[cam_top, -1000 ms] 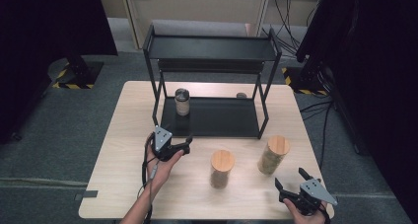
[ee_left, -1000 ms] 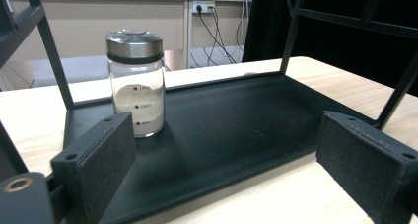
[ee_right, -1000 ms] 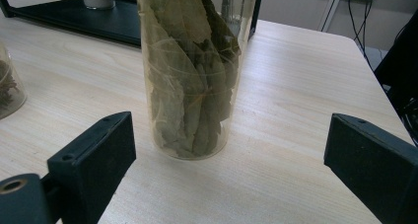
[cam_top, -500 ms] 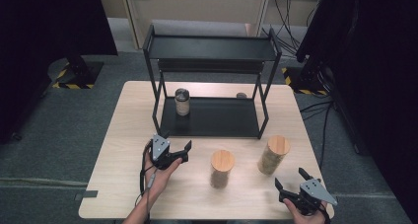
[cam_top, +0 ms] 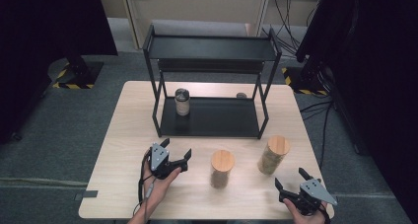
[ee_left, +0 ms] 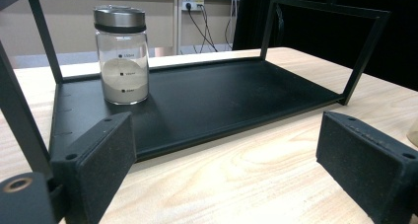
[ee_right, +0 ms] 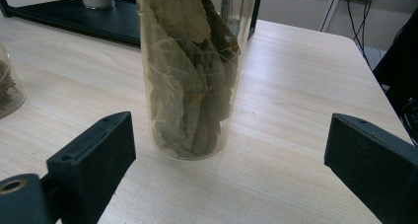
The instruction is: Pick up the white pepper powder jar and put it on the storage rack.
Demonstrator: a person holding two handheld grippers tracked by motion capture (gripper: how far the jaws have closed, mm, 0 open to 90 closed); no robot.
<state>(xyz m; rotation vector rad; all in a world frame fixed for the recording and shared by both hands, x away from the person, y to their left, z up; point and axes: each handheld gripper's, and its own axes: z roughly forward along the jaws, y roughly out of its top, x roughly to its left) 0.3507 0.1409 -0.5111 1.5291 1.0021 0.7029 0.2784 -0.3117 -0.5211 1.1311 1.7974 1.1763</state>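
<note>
My left gripper [cam_top: 173, 155] stood with its jaws wide apart and nothing between them. Ahead of them, past a strip of bare table [ee_left: 256, 174], lay the lower shelf of the black rack [ee_left: 217, 98], and on its far left corner stood the glass jar with the steel lid [ee_left: 121, 54], part full of pale powder and well clear of my pads. The shorter jar with a wooden lid [cam_top: 222, 168] sat off to the right of those jaws, near but not touched.

My right gripper [cam_top: 296, 180] was also spread open and empty. The tall jar of bay leaves [ee_right: 194, 71] stood just ahead of it, nearer the left jaw than the right, and no pad touched the glass.

I judged the step in hand to be the approach: both jars on the table waiting to be picked up, most likely for the rack. The next move, as I read it, called for the right jaws to go forward and shift left until the tall jar sat centred between them, then close low on the glass so it would not tip.
</note>
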